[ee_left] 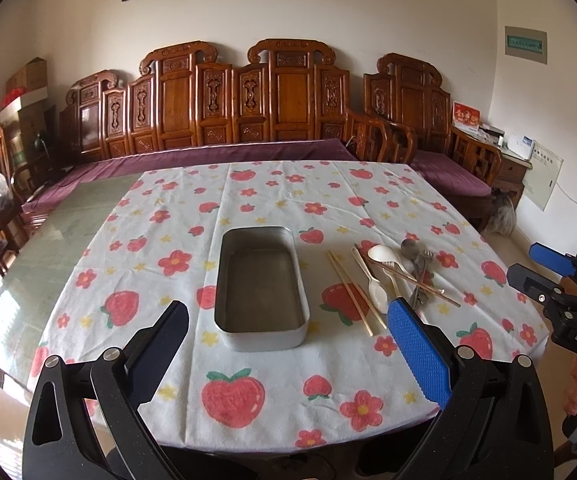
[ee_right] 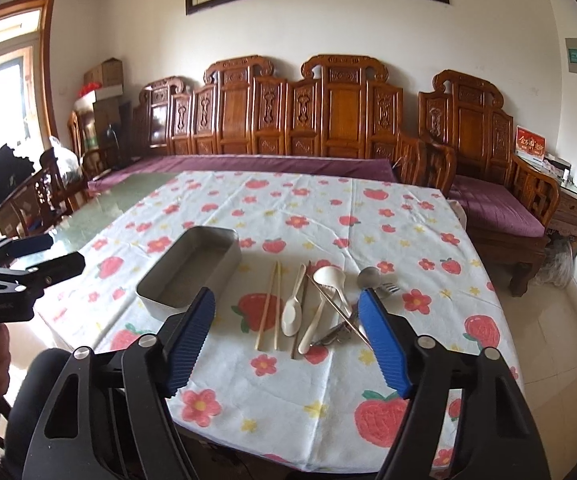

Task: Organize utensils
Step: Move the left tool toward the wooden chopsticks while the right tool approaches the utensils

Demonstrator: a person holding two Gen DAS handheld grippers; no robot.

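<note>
While both grippers hang above the near edge of the strawberry-print tablecloth, we find nothing held in either. On the left gripper the jaws stand wide apart, framing the empty metal tin. The right gripper is likewise parted (blue pads facing inward) over the utensils: pale chopsticks, cream spoons, a metal spoon and fork, heaped just right of the tin
</note>
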